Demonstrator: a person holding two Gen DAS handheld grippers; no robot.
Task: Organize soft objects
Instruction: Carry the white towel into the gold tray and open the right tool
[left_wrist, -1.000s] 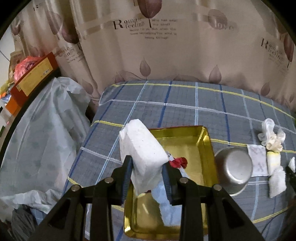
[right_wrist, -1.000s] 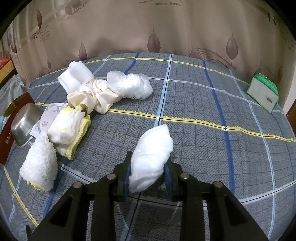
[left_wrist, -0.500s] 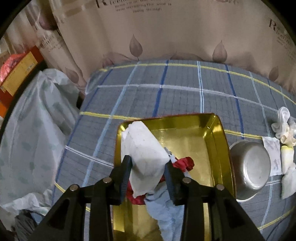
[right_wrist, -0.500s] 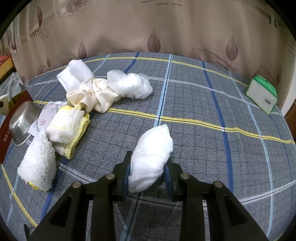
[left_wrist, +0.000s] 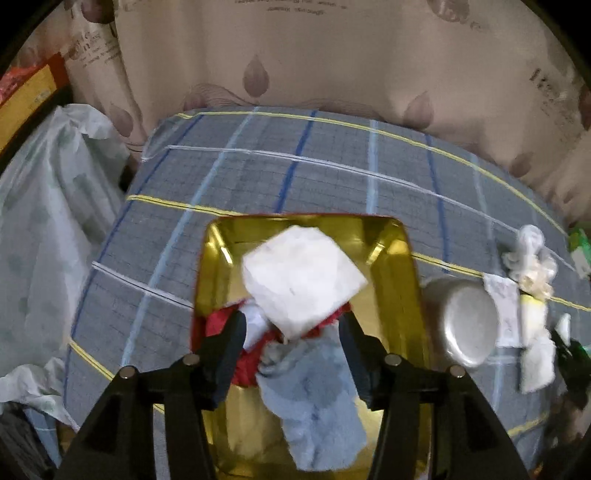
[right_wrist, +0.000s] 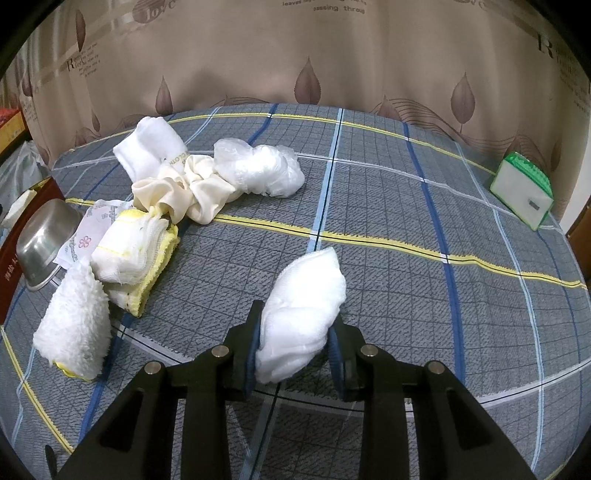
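While the left wrist view looks down past its own tongs, the left gripper (left_wrist: 291, 334) stands with its jaws spread wide and nothing between them; the white folded cloth (left_wrist: 301, 280) sits just beyond the tips, at the centre of the frame, resting on a red cloth (left_wrist: 218, 326) and a pale blue towel (left_wrist: 314, 402) inside the gold tray (left_wrist: 410, 266). It looks freshly let go, so the sound move, I judge, is to draw the tongs straight back and up without brushing the pile, since a snagged corner would drag the cloth off the heap. To the right of the tray an upturned steel bowl (left_wrist: 467, 325) lies on the checked bedspread (left_wrist: 295, 166), with more soft items blurred at the right edge.

From the right wrist view, the right gripper (right_wrist: 295, 345) is closed on a white fluffy cloth (right_wrist: 301, 314) at lower centre, its pads pressed into both flanks; whether the bundle clears the bedspread I cannot tell. Carrying it to the tray calls for a steady squeeze and a lift high enough to pass the bowl. Left of it, well apart, lie a white plush roll (right_wrist: 74, 321), a yellow-edged stack of cloths (right_wrist: 135, 251), a cream scrunchie (right_wrist: 184, 192), a white sock (right_wrist: 151, 149) and a plastic-wrapped bundle (right_wrist: 258, 170); a green-topped packet (right_wrist: 522, 195) sits at the far right
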